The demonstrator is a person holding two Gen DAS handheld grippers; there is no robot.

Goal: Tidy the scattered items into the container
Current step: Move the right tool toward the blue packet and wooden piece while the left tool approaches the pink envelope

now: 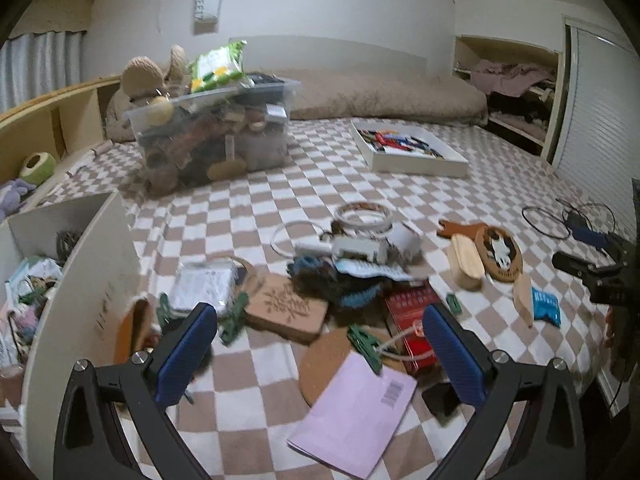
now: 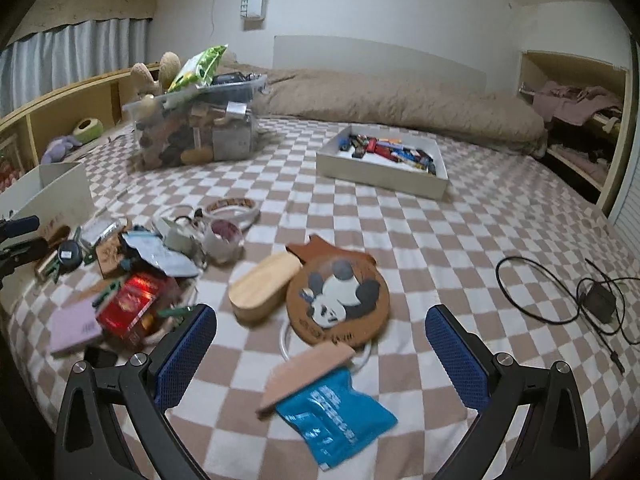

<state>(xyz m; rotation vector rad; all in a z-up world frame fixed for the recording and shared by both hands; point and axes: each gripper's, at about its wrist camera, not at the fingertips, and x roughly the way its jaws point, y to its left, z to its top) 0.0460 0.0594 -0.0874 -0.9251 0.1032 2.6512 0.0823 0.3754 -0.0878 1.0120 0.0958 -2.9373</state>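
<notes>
Scattered items lie on the checkered bed. My left gripper (image 1: 320,344) is open and empty above a pink booklet (image 1: 352,412), a round cork mat (image 1: 324,360), a green clip (image 1: 364,344) and a red box (image 1: 412,316). A white container (image 1: 76,296) with items inside stands at its left. My right gripper (image 2: 320,344) is open and empty above a blue packet (image 2: 336,420), a thin wooden piece (image 2: 308,372), a panda coaster (image 2: 338,300) and an oval wooden box (image 2: 264,288). The red box (image 2: 134,304) and pink booklet (image 2: 74,328) lie to its left.
A clear bin (image 1: 216,136) packed with toys stands at the back. A shallow white tray (image 2: 384,164) of small items sits mid-bed. Black cables and a charger (image 2: 596,300) lie at the right. A brown duvet (image 2: 400,108) runs along the far side.
</notes>
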